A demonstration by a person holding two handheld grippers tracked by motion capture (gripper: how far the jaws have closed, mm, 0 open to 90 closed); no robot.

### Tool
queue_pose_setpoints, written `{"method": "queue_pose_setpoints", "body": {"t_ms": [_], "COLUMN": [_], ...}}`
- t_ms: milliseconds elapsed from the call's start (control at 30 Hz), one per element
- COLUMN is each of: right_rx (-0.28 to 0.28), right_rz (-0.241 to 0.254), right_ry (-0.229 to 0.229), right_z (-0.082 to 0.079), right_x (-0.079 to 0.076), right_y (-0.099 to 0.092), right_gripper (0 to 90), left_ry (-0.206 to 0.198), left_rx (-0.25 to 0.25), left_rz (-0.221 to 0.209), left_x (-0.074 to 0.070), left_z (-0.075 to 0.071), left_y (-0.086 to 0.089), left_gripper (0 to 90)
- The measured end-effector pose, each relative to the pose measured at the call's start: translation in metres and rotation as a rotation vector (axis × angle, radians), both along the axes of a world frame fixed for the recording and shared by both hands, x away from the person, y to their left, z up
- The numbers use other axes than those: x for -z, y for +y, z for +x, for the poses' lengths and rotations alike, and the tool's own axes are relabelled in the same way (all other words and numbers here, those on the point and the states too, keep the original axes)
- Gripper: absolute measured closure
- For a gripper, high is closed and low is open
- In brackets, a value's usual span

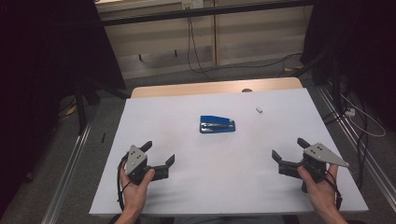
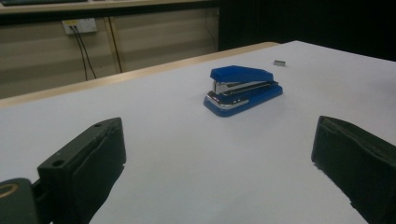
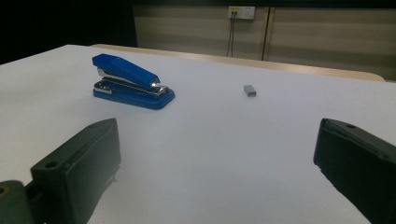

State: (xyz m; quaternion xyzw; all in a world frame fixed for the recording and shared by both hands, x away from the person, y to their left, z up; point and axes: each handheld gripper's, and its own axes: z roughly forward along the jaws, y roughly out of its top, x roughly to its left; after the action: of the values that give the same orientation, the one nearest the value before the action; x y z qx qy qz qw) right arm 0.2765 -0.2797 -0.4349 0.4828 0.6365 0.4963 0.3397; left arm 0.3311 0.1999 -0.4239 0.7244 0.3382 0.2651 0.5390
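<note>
Two grippers, left gripper [image 1: 157,156] and right gripper [image 1: 286,149], are resting released near the table's [image 1: 196,186] front corners; the stapler [image 1: 217,124] is sitting mid-table, staples block [image 1: 259,110] toward the far right. You're best approaching squarely, jaws spanning its sides.

A white worktop [image 1: 224,186] with a bare wood strip along its far edge stands on grey carpet [image 1: 159,77]. Beyond the worktop runs a beige panelled wall [image 1: 252,37] with a socket [image 1: 192,4] and hanging cables [image 1: 192,42]. Black curtains [image 1: 46,56] hang either side of the worktop.
</note>
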Motion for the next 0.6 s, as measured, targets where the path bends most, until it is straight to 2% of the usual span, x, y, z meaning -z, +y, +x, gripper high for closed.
{"method": "queue_pose_setpoints", "body": {"t_ms": [100, 167, 400, 533, 600], "right_rx": [0.010, 0.015, 0.006, -0.024, -0.053], "right_rz": [-0.005, -0.010, -0.018, -0.016, -0.001], "right_ry": [-0.002, 0.004, 0.002, 0.017, 0.022], "right_z": [0.000, 0.000, -0.001, 0.000, 0.003], "right_x": [0.000, 0.000, 0.000, 0.000, 0.001], "right_y": [0.000, -0.001, -0.001, 0.001, 0.001], "right_gripper": [0.7, 0.7, 0.7, 1.5, 1.4], "left_ry": [-0.001, -0.002, 0.039, 0.049, 0.099], "left_rx": [-0.007, -0.043, -0.030, -0.021, -0.014], "left_rz": [0.002, 0.016, 0.002, 0.020, 0.013], "left_x": [0.000, 0.001, 0.003, 0.004, 0.006], "left_z": [0.000, 0.002, 0.007, 0.009, 0.011], "left_y": [0.000, 0.000, -0.001, -0.003, -0.004], "left_gripper": [3.1, 2.9, 3.1, 4.1, 4.6]}}
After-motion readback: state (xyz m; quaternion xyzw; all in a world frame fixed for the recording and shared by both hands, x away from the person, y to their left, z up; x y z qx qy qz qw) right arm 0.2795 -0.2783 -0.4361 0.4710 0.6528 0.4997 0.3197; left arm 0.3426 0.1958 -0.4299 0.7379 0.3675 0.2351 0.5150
